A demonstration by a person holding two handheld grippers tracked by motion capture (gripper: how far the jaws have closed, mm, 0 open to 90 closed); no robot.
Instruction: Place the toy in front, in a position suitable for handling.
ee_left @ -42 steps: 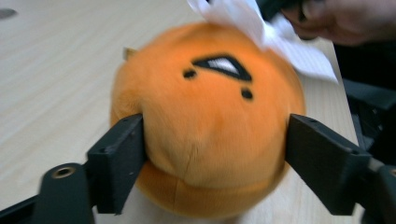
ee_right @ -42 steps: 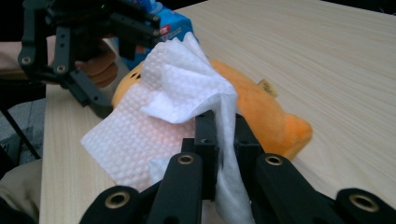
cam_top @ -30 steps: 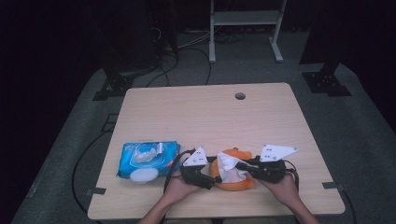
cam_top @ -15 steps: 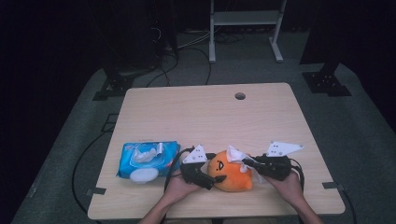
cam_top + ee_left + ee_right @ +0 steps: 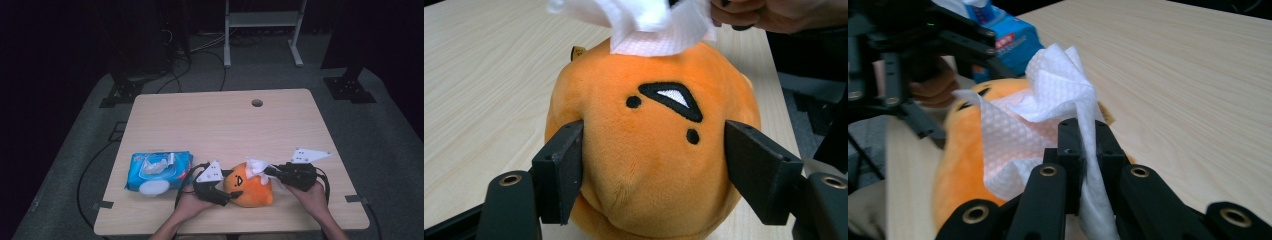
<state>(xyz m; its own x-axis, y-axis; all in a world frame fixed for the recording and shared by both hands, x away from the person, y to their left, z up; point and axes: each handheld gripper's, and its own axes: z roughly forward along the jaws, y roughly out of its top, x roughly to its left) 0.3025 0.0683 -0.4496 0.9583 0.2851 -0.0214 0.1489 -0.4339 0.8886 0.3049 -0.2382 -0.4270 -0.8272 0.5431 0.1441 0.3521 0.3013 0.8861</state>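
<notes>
An orange plush toy (image 5: 248, 187) with a stitched face (image 5: 664, 97) sits near the table's front edge. My left gripper (image 5: 226, 194) reaches in from its left. In the left gripper view the gripper (image 5: 654, 150) has the plush between its jaws; they have just been closing, and the pads (image 5: 566, 167) press on both sides of it. My right gripper (image 5: 268, 172) comes from the right, shut on a crumpled white wipe (image 5: 1048, 95) that lies on the plush's top (image 5: 649, 25).
A blue pack of wet wipes (image 5: 159, 170) lies left of the left gripper, also seen behind the plush (image 5: 1008, 35). The wooden table (image 5: 225, 125) has a round cable hole (image 5: 257, 103) at the back. Cables and a white stand's legs lie on the floor beyond.
The right gripper has drawn the wipe a little to the right across the plush's top, and the face now shows. The left hand has kept its place on the plush.
</notes>
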